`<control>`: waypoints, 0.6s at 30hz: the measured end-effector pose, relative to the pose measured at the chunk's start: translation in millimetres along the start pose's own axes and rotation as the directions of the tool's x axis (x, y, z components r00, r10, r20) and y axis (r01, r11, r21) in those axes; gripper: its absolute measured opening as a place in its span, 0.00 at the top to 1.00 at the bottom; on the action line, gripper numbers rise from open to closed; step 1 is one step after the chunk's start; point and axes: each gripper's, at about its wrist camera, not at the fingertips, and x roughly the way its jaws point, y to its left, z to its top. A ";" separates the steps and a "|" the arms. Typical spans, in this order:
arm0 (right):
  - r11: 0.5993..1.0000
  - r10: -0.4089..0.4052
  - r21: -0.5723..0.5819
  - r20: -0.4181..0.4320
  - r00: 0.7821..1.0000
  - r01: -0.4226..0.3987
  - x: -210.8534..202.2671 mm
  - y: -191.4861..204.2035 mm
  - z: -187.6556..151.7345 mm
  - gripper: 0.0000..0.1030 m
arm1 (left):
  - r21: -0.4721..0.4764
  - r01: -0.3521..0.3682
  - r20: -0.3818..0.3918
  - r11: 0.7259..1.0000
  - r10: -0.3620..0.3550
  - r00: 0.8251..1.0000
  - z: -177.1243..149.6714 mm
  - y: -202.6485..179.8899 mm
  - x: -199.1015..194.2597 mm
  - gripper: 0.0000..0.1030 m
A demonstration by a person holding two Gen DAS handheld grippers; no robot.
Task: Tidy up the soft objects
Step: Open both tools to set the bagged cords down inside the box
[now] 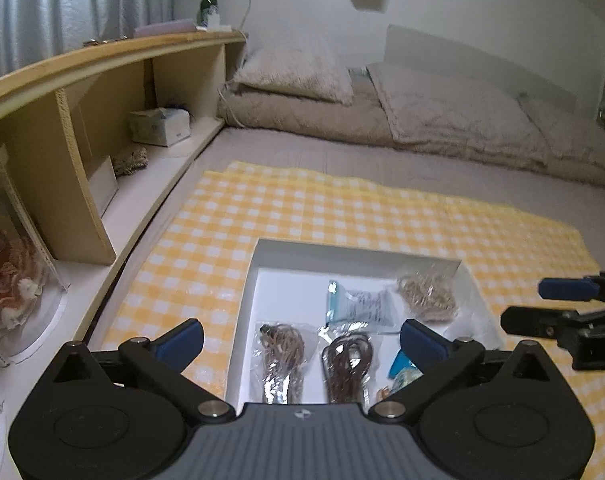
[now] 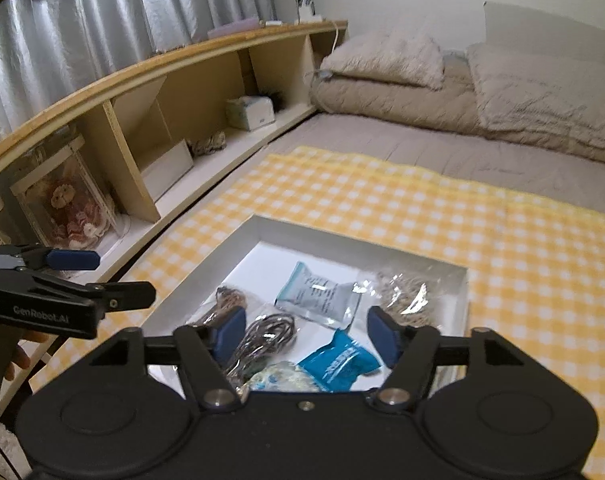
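1. White cardboard box [image 2: 258, 228] sits on yellow check cloth [image 2: 502, 248], on the bed; holds all soft pkts seen.
2. Inside, right-wrist view: pale blue-edged pouch [image 2: 318, 294] approx centre; clear bag of tan cord [image 2: 406, 294] at 3 o'clock of it, against the right wall; dark cord bundle [image 2: 266, 334] at 7 o'clock; brown cord bag [image 2: 230, 300] at 9 o'clock; teal pkt [image 2: 342, 360] at 6 o'clock, w/ a pale printed pkt [image 2: 282, 376] just beside, toward 8.
3. Left gripper [image 1: 300, 344]: jaws wide apart, nothing btwn pads, hovering above box's near end.
4. Right gripper [image 2: 306, 336]: jaws apart too, no pkt pinched, above near half of box.
5. Looks near done: cloth round the box bare at 12, 3 and 9 o'clock, no stray pkts in view.
6. Left to do, prob: tidy layout only. Near-end pkts overlap, teal one tilted across its neighbour; cord bags roughly parallel already.
7. Can't tell re area nearer than the box; hidden by gripper bodies.
8. Shelf [image 2: 150, 92] at 10 o'clock w/ tissue box etc.: not part of job, as judged.
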 end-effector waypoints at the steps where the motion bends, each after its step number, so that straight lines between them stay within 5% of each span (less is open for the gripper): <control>1: 1.000 -0.006 -0.001 0.008 1.000 0.006 -5.1 -0.8 0.7 0.21 | -0.009 0.006 0.011 1.000 -0.006 1.000 0.6 -1.1 -4.7 0.00; 6: 0.999 -0.042 -0.012 0.078 0.996 0.043 -32.3 -2.3 4.1 0.01 | -0.033 -0.025 0.066 0.999 0.027 0.997 0.2 -10.5 -28.5 0.00; 18: 0.989 -0.148 0.003 0.164 0.975 0.150 -95.2 -15.9 -10.1 0.00 | -0.011 -0.121 0.157 0.993 0.121 0.980 -16.1 -40.3 -74.9 0.00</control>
